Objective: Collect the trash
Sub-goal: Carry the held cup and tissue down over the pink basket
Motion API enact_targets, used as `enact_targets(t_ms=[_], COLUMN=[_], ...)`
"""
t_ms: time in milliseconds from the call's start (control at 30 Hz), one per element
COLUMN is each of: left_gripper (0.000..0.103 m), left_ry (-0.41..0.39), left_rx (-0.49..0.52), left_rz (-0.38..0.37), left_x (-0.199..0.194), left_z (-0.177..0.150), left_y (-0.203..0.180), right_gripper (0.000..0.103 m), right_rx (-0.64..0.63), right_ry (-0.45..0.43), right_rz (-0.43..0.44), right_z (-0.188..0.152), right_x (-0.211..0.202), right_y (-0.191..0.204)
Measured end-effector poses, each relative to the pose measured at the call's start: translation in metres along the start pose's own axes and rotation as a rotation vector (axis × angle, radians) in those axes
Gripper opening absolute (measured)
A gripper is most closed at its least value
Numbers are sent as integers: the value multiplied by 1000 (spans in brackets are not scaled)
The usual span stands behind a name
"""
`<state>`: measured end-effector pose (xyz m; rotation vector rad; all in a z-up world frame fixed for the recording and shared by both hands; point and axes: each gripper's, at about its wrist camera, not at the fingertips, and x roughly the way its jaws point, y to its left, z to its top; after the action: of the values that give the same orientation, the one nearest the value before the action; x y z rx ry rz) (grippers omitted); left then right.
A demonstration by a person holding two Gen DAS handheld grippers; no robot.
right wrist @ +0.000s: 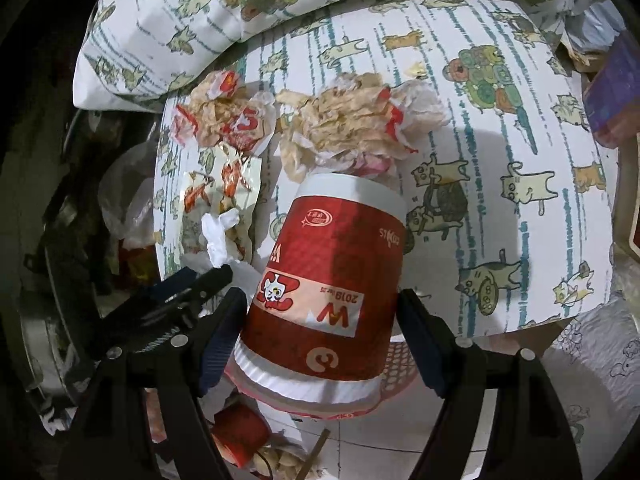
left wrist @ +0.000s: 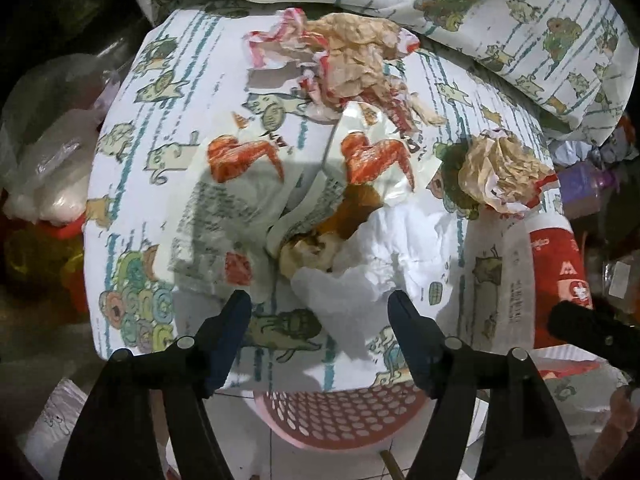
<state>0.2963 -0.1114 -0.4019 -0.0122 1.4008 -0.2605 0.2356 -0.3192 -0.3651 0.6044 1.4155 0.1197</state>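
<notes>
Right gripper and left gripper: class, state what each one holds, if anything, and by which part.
Right gripper clamps the red paper cup across its side wall, near the wide rim. Left gripper holds nothing.

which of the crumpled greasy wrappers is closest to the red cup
The smaller crumpled wrapper, balled up alone at the right of the cloth just above the red cup. The bigger wrapper heap lies farther back, near the pillow.

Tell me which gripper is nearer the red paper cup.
Right. The right gripper has the red paper cup between its fingers, pads against its sides. The left gripper hangs open over the white napkin, with the cup off to its right.
</notes>
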Motion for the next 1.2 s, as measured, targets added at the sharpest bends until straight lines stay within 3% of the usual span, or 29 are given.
enact_targets(t_ms=[133, 200, 333, 433, 500, 633, 833, 967, 1200], left_gripper=[72, 60, 40, 30, 16, 14, 14, 12, 12], left_ry=[-32, -53, -17, -1, 7, -27, -103, -130, -222], left_rx=[68, 53, 20, 13, 2, -19, -1, 7, 62], left_rz=[45, 60, -31, 12, 0, -75, -132, -133, -99], left_x=[3, 0, 4, 7, 5, -21, -67, -90, -156], left_z=[2, 3, 4, 3, 2, -2, -9, -18, -53], left_y=[-17, -18, -17, -16, -13, -8, -3, 4, 2], right_gripper=[76, 76, 76, 75, 75, 75, 75, 75, 74], right_rx=[-28, -33, -25, -47, -59, -25, -82, -157, -306], right_ry=[-25, -46, -33, -44, -52, -16, -39, -26, -119], right_rz=[-8, -26, -7, -49, -68, -3, -48, 27, 29], right_z=[0, -1, -5, -8, -10, -13, -21, -30, -68], right_x=[-9, -13, -13, -13, -14, -12, -14, -20, -62], right_y=[6, 6, 3, 4, 3, -5, 2, 17, 53])
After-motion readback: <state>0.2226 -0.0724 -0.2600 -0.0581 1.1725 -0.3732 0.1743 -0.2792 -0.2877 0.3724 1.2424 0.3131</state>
